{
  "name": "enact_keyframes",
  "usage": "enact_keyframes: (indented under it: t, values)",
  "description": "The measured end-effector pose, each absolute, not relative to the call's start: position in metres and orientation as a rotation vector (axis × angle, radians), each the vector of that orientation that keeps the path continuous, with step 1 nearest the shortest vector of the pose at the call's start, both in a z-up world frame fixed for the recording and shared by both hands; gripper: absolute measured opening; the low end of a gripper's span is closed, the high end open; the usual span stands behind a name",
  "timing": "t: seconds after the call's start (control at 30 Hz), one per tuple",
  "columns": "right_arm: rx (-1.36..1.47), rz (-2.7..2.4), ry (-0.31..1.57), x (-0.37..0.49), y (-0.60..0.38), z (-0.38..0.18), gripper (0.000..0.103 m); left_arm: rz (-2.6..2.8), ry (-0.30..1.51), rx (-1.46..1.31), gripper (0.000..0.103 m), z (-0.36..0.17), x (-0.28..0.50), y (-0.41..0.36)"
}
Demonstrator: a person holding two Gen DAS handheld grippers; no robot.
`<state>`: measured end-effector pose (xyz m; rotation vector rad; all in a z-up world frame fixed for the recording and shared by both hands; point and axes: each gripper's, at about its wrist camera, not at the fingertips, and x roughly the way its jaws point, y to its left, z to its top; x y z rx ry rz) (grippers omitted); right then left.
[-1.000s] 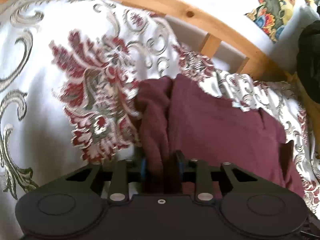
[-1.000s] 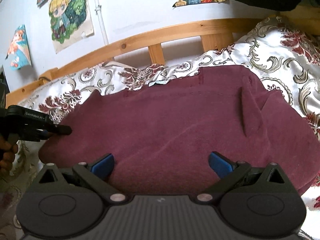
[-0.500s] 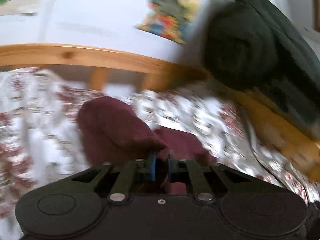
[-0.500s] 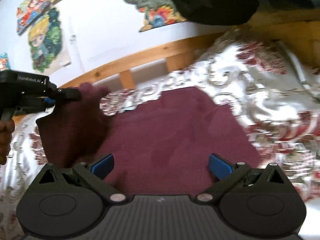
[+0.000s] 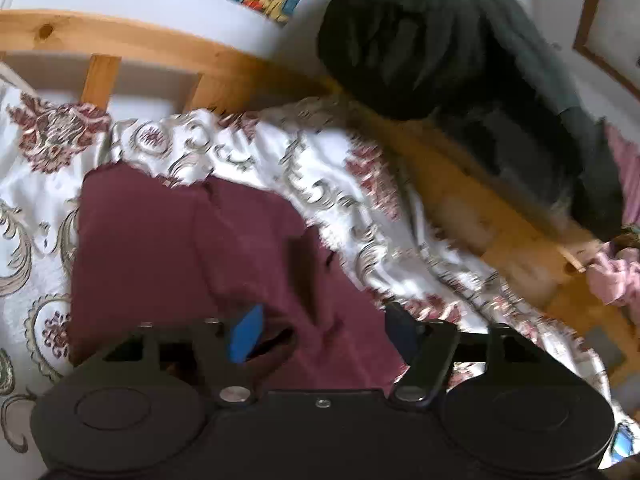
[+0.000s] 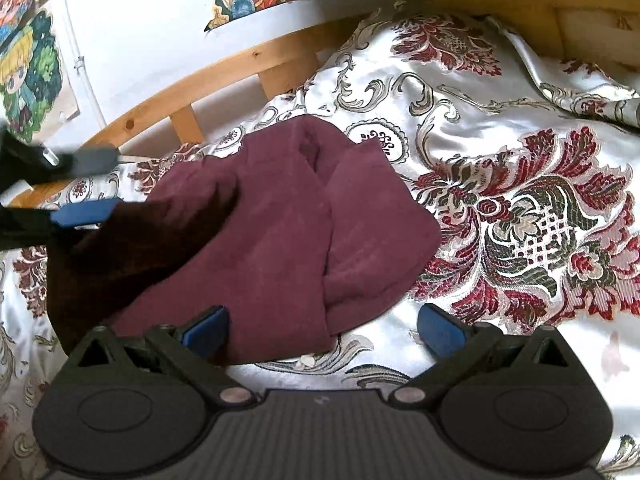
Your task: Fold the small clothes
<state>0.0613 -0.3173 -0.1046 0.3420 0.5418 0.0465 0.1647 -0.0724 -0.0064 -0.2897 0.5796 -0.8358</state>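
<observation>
The left gripper is being held with its jaws spread wide, nothing clamped, directly above the maroon garment. That garment is lying folded over itself on the floral bedspread, near the wooden bed rail. The right gripper is likewise being held wide apart and empty, its left fingertip over the garment's near edge.
</observation>
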Motion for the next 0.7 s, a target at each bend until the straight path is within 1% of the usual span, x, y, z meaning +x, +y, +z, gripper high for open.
enact_keyframes:
  t: [0.07,0.13,0.2,0.3,0.43,0.63,0.7]
  values:
    - [0.345,0.048,0.538,0.061,-0.317,-0.105,0.103,-0.842,0.554,-0.301,0.081,0.002,0.159,-0.063]
    - [0.342,0.046,0.539,0.061,-0.317,-0.106,0.103,-0.841,0.53,-0.313,0.093,0.012,0.154,-0.052]
    - [0.335,0.041,0.542,0.062,-0.316,-0.106,0.103,-0.816,0.524,-0.309,0.1,0.022,0.148,-0.039]
    - [0.325,0.035,0.545,0.064,-0.315,-0.106,0.103,-0.737,0.544,-0.26,0.102,0.026,0.138,-0.019]
    - [0.32,0.033,0.545,0.064,-0.314,-0.106,0.103,-0.622,0.555,-0.177,0.102,0.009,0.122,-0.002]
    - [0.321,0.033,0.545,0.064,-0.314,-0.106,0.103,-0.582,0.66,0.043,0.102,-0.021,0.131,-0.023]
    - [0.321,0.033,0.549,0.065,-0.314,-0.106,0.103,-0.579,0.665,0.062,0.102,-0.027,0.134,-0.026]
